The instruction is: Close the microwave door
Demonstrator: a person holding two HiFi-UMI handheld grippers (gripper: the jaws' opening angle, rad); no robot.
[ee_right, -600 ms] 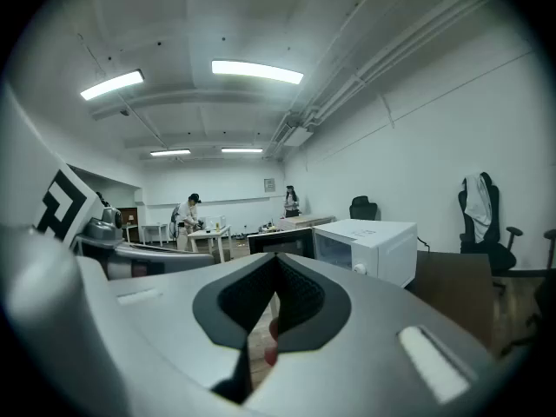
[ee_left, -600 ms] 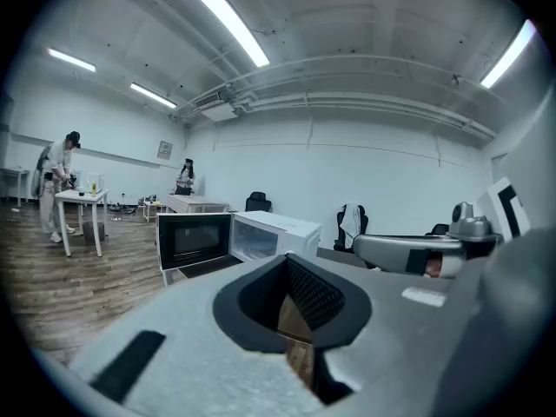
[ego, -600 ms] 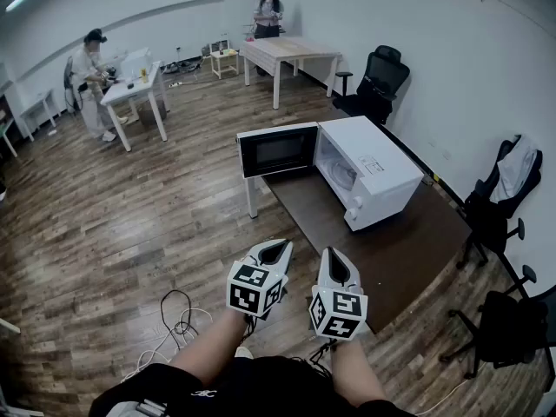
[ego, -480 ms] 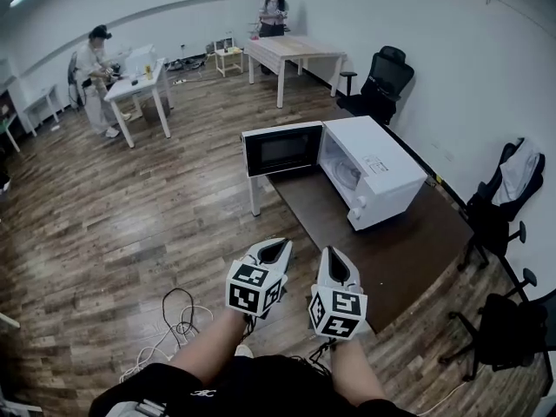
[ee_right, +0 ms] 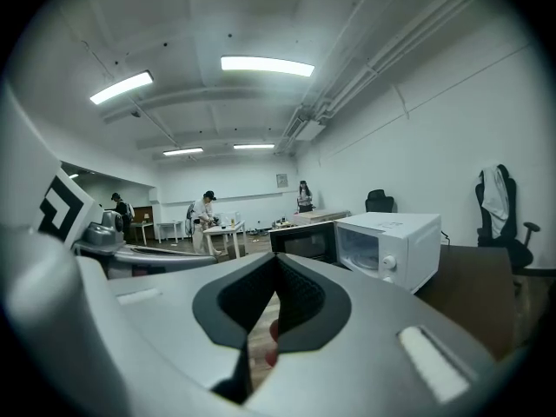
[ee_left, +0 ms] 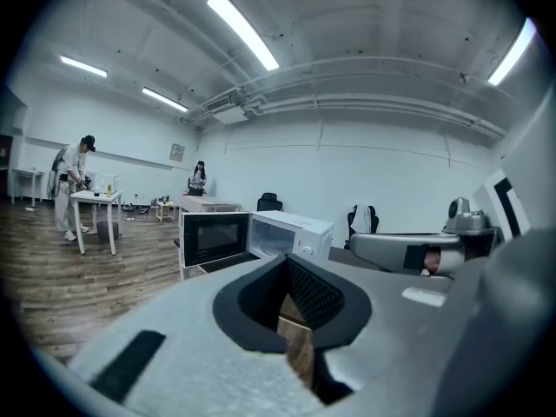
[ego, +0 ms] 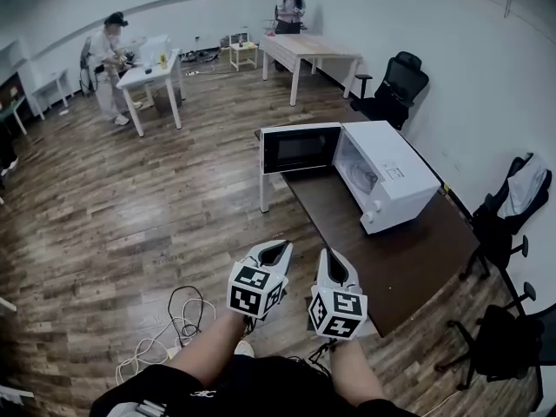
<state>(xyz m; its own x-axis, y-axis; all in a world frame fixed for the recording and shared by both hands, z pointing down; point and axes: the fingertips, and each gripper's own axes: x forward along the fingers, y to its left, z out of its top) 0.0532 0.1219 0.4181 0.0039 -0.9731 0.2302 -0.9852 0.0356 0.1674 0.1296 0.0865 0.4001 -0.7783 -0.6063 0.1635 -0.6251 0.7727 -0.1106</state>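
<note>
The white microwave (ego: 393, 183) stands on a dark brown table (ego: 408, 263), with its black-windowed door (ego: 301, 148) swung wide open to the left. Both grippers hover side by side near the table's front corner, well short of the microwave. My left gripper (ego: 275, 250) is shut and holds nothing; its own view shows the microwave (ee_left: 294, 234) and the open door (ee_left: 215, 237) ahead. My right gripper (ego: 334, 268) is also shut and empty, with the microwave (ee_right: 388, 241) to the right of its jaws and the door (ee_right: 304, 242) just past the tips.
Black office chairs (ego: 398, 85) stand by the right wall, another (ego: 512, 211) has a white garment on it. Loose cables (ego: 178, 320) lie on the wood floor at the left. Two people stand at desks (ego: 149, 75) far back in the room.
The head view has swung a little left, so the microwave and table sit further right in it. Both grippers keep the same place in the view and stay shut.
</note>
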